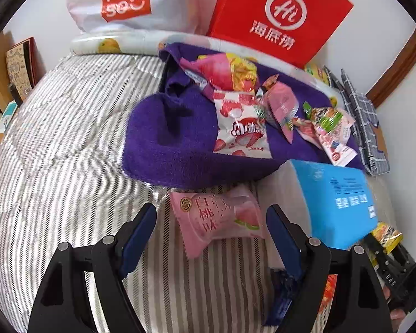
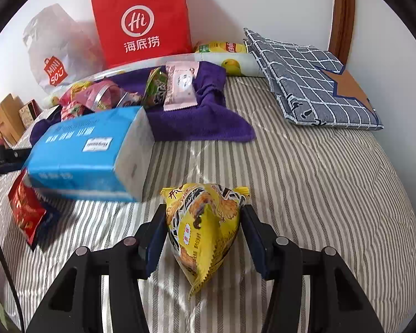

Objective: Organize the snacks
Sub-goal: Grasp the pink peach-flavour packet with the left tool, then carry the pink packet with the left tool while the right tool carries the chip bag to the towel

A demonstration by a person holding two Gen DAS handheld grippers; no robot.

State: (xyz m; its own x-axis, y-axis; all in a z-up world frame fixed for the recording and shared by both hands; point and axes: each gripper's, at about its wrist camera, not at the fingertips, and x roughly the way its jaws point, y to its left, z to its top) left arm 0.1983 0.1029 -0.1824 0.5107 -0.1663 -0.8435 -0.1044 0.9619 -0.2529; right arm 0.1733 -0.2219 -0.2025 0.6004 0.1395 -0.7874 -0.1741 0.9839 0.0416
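In the left wrist view, my left gripper [image 1: 211, 231] is open with a pink peach snack packet [image 1: 217, 219] lying on the striped bed between its fingers. Several snack packets [image 1: 241, 122] lie on a purple towel [image 1: 169, 144] beyond. In the right wrist view, my right gripper [image 2: 203, 231] is shut on a yellow snack packet [image 2: 205, 227], squeezing its sides just above the bed. A red snack packet [image 2: 25, 211] lies at the left, under the blue tissue pack.
A blue tissue pack [image 2: 88, 152] sits between the two grippers. A red paper bag [image 2: 142, 19] and a white Miniso bag [image 2: 55, 55] stand against the wall. A folded blue checked cloth [image 2: 313, 80] lies at the right. The striped bedcover [image 2: 319, 194] spreads around.
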